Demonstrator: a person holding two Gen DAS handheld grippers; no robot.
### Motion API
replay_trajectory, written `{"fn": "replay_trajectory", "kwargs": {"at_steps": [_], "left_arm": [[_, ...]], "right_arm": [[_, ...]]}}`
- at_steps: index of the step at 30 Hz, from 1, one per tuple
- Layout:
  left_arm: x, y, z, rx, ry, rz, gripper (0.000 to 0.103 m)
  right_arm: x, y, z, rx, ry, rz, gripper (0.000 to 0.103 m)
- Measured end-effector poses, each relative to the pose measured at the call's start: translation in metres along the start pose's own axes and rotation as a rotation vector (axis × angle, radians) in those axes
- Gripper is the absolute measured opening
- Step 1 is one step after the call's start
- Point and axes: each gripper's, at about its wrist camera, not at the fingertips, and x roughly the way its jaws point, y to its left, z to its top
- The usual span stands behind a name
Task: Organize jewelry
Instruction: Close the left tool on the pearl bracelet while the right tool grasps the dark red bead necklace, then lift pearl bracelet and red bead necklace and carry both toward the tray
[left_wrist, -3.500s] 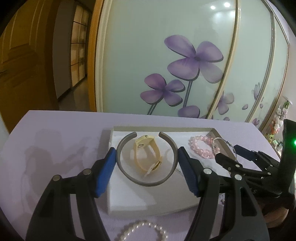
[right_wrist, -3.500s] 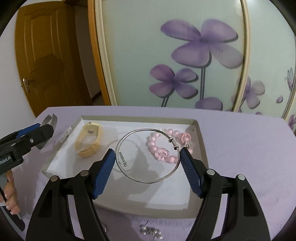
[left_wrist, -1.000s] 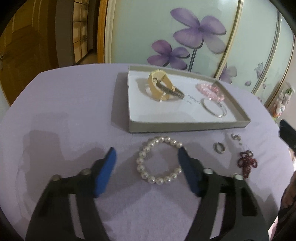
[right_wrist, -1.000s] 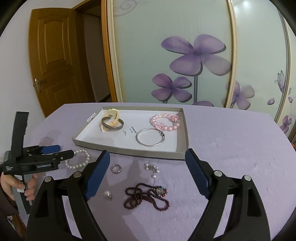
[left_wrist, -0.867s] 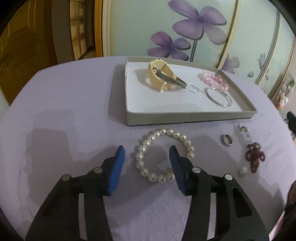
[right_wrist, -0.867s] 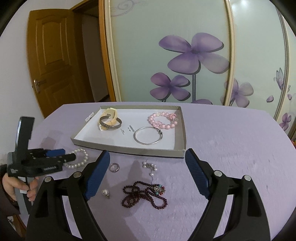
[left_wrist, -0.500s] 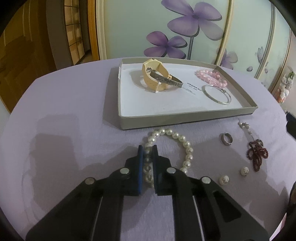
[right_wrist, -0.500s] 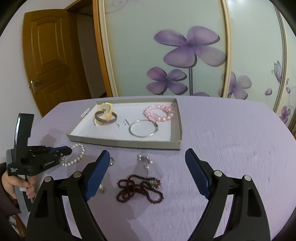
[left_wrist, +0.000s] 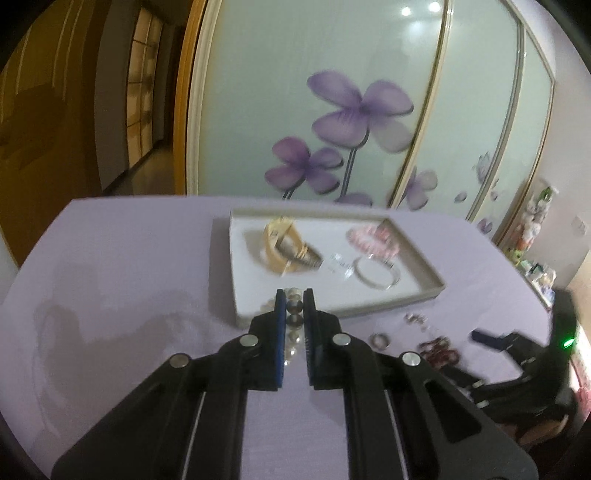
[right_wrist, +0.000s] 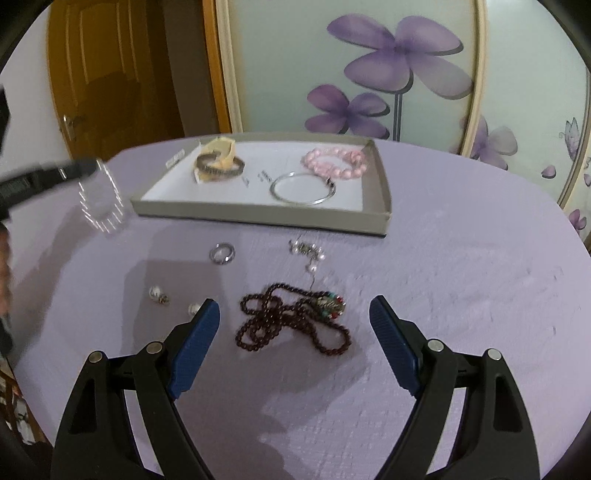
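Round glossy pearls (left_wrist: 294, 314) between ribbed blue fingers (left_wrist: 280, 332).

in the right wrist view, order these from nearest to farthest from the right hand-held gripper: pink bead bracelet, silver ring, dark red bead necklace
1. dark red bead necklace: on the purple cloth, lying between the open jaws of the right hand-held gripper.
2. silver ring: farther out on the cloth, to the left, short of the tray.
3. pink bead bracelet: inside the tray, at its far right corner.
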Motion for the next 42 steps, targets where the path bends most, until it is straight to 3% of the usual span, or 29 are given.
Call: {"fn": "replay_trajectory", "kwargs": {"at_steps": [14, 16, 18, 20, 21, 28, 35, 42], "left_arm": [[-0.01, 0.002, 0.01, -0.024, -0.018, -0.003, 0.009], [-0.01, 0.002, 0.01, -0.029, -0.015, -0.004, 0.009], [-0.01, 0.004, 0.009, -0.031, -0.012, -0.006, 0.009], [-0.01, 0.005, 0.009, -0.031, -0.009, -0.007, 0.009], [-0.009, 0.005, 0.009, -0.031, -0.007, -0.008, 0.009], [-0.01, 0.005, 0.009, -0.03, -0.009, -0.008, 0.009], [-0.016, 0.001, 0.013, -0.027, -0.032, -0.005, 0.009], [-0.016, 0.001, 0.019, -0.039, -0.037, 0.002, 0.009]], "right_arm": [[0.029, -0.001, 0.005, 0.059, 0.082, -0.055, 0.083], [0.029, 0.0, 0.005, 0.055, 0.086, -0.072, 0.065], [0.025, -0.001, 0.004, 0.055, 0.077, -0.068, 0.03], [0.022, -0.004, 0.001, 0.07, 0.078, -0.058, 0.014], [0.019, -0.007, -0.002, 0.081, 0.079, -0.048, 0.011], [-0.002, -0.008, -0.006, 0.07, 0.032, -0.032, 0.009], [-0.046, -0.004, 0.025, 0.035, -0.124, -0.04, 0.008], [-0.052, 0.003, 0.051, 0.014, -0.185, -0.056, 0.008]]}}
